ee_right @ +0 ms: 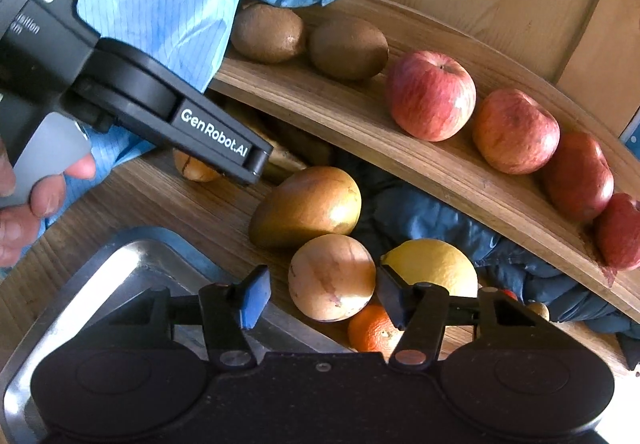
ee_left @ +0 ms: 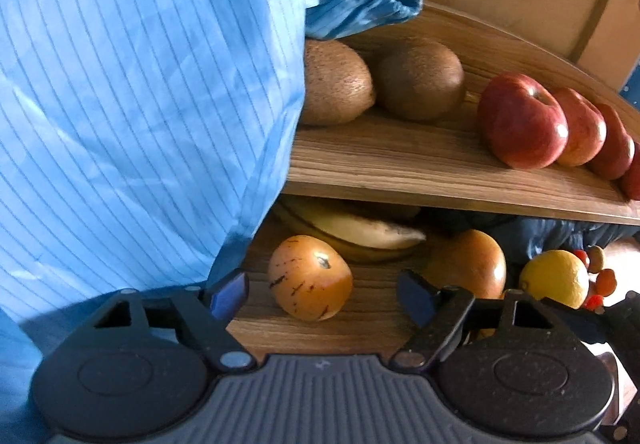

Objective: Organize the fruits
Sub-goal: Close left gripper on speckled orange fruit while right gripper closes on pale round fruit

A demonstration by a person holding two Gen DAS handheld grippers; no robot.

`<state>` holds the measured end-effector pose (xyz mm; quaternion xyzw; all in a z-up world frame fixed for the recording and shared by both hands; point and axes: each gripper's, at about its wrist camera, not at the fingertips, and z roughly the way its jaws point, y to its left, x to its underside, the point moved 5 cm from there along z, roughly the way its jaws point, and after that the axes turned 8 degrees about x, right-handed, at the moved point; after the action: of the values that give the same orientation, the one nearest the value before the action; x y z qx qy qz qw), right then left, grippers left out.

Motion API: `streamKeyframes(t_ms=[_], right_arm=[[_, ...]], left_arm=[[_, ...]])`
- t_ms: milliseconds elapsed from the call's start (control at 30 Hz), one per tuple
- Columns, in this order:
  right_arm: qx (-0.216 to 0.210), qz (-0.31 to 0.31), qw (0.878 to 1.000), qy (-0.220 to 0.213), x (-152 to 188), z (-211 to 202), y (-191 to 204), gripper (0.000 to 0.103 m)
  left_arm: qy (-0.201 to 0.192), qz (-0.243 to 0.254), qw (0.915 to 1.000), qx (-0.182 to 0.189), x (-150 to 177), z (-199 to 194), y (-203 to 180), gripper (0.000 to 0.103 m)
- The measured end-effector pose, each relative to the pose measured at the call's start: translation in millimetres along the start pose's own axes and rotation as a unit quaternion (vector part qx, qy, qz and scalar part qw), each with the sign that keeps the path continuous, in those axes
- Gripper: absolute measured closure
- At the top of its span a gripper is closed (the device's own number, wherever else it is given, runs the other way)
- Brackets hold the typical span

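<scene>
In the left wrist view my left gripper [ee_left: 324,296] is open. An orange-yellow streaked fruit [ee_left: 310,278] lies on the lower shelf [ee_left: 360,328] just ahead, between the fingers, with a gap on both sides. In the right wrist view my right gripper [ee_right: 325,298] is open around a round yellowish fruit [ee_right: 332,276]; its right fingertip [ee_right: 394,300] is very close to the fruit. A mango [ee_right: 308,208], a lemon [ee_right: 436,264] and a mandarin [ee_right: 370,328] lie beside it. Two kiwis [ee_right: 268,32] and several red apples [ee_right: 432,96] line the upper shelf [ee_right: 360,112].
A metal tray [ee_right: 120,276] sits at the lower left under my right gripper. Bananas [ee_left: 360,232] lie at the back of the lower shelf. A blue striped sleeve [ee_left: 140,104] fills the left side. Dark blue cloth [ee_right: 440,220] lies under the upper shelf. A hand [ee_right: 36,200] holds the left gripper's handle.
</scene>
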<state>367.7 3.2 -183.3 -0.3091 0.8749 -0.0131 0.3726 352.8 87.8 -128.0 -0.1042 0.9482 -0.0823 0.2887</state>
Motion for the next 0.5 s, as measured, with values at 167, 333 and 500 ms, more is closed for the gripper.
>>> streamKeyframes(t_ms=[167,333,500], right_arm=[[0.011,-0.003,1.0,0.004,0,4,2,0.047],[0.019,-0.014,1.0,0.004,-1,6,7,0.047],[0.028,-0.022,0.999,0.005,0,7,13,0.049]], left_arm=[[0.005,-0.005,1.0,-0.005,3,1,3,0.026],[0.011,-0.003,0.9999,0.002,6,10,9,0.031],[0.016,-0.003,0.9998,0.008,9,19,9,0.042]])
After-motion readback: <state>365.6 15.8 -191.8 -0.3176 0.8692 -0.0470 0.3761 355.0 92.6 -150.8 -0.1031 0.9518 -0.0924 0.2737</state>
